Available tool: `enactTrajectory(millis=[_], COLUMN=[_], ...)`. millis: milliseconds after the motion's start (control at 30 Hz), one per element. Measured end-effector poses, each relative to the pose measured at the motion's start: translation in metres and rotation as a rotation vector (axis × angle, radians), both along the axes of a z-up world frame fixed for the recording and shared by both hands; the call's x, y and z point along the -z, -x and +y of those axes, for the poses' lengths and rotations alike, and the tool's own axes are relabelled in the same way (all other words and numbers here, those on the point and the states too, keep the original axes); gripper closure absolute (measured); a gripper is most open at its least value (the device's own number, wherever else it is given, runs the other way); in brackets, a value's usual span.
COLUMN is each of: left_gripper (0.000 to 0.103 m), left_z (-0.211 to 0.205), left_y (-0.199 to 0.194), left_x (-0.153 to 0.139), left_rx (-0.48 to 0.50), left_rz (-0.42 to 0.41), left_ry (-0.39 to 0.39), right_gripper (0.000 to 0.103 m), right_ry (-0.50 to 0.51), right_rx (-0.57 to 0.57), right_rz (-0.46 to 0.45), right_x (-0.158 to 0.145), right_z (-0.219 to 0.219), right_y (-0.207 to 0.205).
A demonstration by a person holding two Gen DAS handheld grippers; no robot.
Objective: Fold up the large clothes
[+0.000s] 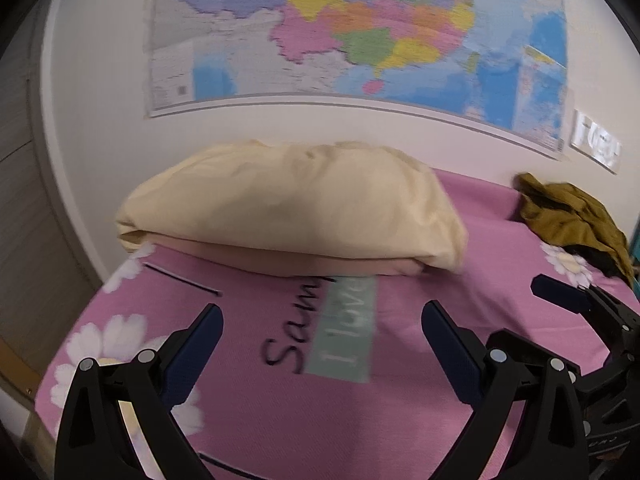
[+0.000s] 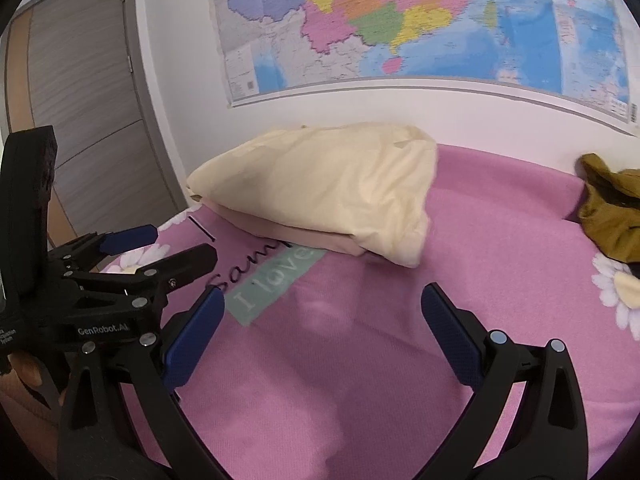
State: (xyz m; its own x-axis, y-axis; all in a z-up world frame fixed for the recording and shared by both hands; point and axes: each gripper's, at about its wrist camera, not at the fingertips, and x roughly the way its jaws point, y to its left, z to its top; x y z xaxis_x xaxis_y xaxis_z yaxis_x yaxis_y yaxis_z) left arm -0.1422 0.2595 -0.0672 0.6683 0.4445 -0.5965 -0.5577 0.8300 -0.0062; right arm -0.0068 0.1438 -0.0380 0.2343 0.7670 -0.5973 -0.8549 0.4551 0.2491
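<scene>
A crumpled olive-brown garment (image 1: 572,216) lies at the far right of the pink bed; it also shows in the right wrist view (image 2: 612,212). My left gripper (image 1: 322,314) is open and empty above the pink sheet (image 1: 400,420), in front of a cream pillow (image 1: 292,208). My right gripper (image 2: 322,300) is open and empty, also above the sheet. The right gripper shows at the right edge of the left wrist view (image 1: 580,300). The left gripper shows at the left of the right wrist view (image 2: 168,248).
The cream pillow (image 2: 320,192) lies on a peach one against the wall. The sheet (image 2: 400,360) has daisy prints and a teal label (image 2: 276,284). A wall map (image 2: 400,20) hangs above. A grey door (image 2: 80,100) stands at the left.
</scene>
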Motion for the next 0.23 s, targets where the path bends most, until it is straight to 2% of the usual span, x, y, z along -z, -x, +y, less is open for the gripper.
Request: enactTrajectory(millis=[133, 233], left_gripper=[0.007, 0.007], left_z=[-0.016, -0.033], left_y=[-0.018, -0.04], left_x=[0.005, 0.012], left_rx=[0.067, 0.158], left_rz=[0.0, 0.024], left_ry=[0.056, 0.107], right_gripper=[0.006, 0.006], right_ry=[0.016, 0.023], right_rx=[0.092, 0.177], right_rz=[0.006, 0.008], right_x=[0.001, 0.0], right_z=[-0.033, -0.061], right_y=[-0.01, -0.022])
